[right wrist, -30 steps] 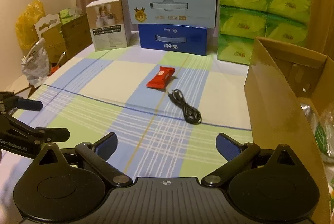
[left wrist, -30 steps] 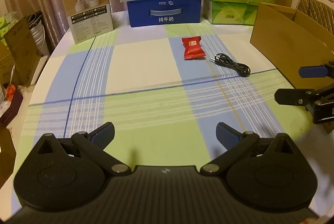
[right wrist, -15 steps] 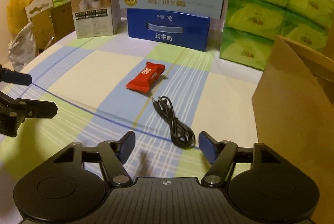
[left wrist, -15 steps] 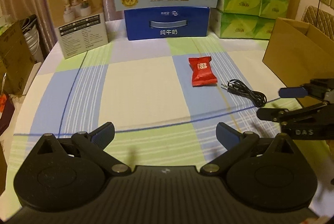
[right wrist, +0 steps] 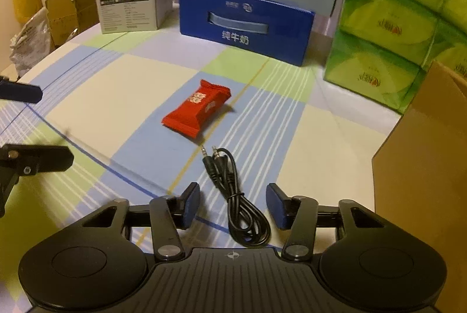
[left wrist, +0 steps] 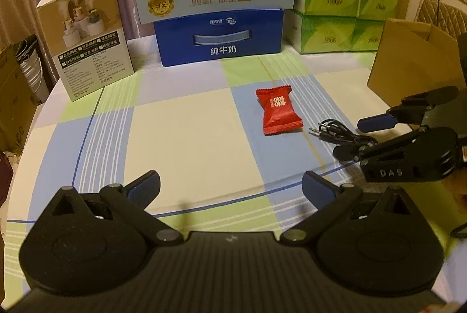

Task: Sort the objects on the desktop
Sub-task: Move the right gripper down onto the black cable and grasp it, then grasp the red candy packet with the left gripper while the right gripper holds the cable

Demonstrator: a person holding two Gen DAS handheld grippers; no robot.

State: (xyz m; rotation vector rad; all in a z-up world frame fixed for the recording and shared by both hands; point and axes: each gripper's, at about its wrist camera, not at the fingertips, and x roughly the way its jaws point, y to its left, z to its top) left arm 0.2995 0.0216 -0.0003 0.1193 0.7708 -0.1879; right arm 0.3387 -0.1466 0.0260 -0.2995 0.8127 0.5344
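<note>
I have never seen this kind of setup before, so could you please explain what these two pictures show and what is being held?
A person holds two hand-held grippers, each with a fisheye camera looking along its fingers. One picture looks out from the left gripper, open over the checked tablecloth; the other from the right gripper. On the cloth lie a red snack packet and a coiled black audio cable. The right gripper's open fingers straddle the cable without closing on it. A cardboard box stands on the right. Nothing is held.

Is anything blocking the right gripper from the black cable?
Nothing visible. The right gripper is open with the coiled black cable lying between its fingers on the tablecloth; the red snack packet lies beyond the plugs.
</note>
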